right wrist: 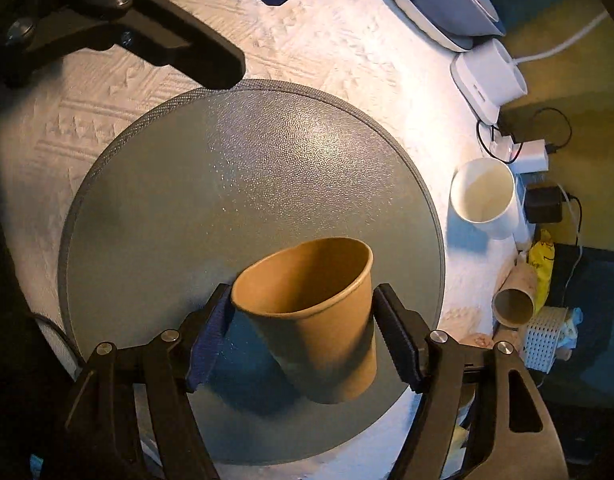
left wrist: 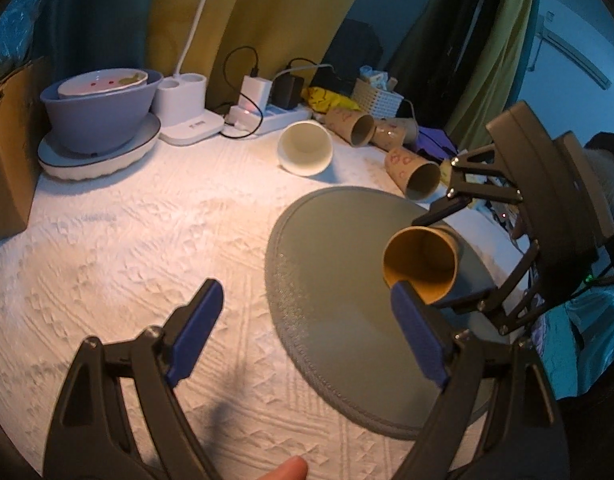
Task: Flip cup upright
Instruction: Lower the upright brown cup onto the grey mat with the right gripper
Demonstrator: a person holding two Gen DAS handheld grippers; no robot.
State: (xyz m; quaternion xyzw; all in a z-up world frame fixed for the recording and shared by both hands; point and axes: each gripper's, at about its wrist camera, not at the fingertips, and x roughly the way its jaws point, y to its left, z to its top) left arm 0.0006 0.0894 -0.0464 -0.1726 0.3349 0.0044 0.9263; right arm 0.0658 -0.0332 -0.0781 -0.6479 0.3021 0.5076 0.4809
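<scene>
A brown paper cup point(right wrist: 319, 312) is held over the round grey mat point(right wrist: 211, 184), tilted with its mouth up and away from the camera. My right gripper point(right wrist: 303, 332) is shut on it, one pad on each side of the cup wall. In the left wrist view the same cup point(left wrist: 421, 264) shows its open mouth, with the right gripper point(left wrist: 447, 256) around it above the mat point(left wrist: 335, 320). My left gripper point(left wrist: 307, 320) is open and empty, low over the mat's near edge and the white cloth.
A white cup point(left wrist: 305, 148) lies on its side beyond the mat. Several brown paper cups point(left wrist: 413, 174) lie at the back right. A grey bowl on a plate point(left wrist: 99, 120), a lamp base point(left wrist: 187, 108), a power strip point(left wrist: 267, 114) and a cardboard box point(left wrist: 7, 152) line the back and left.
</scene>
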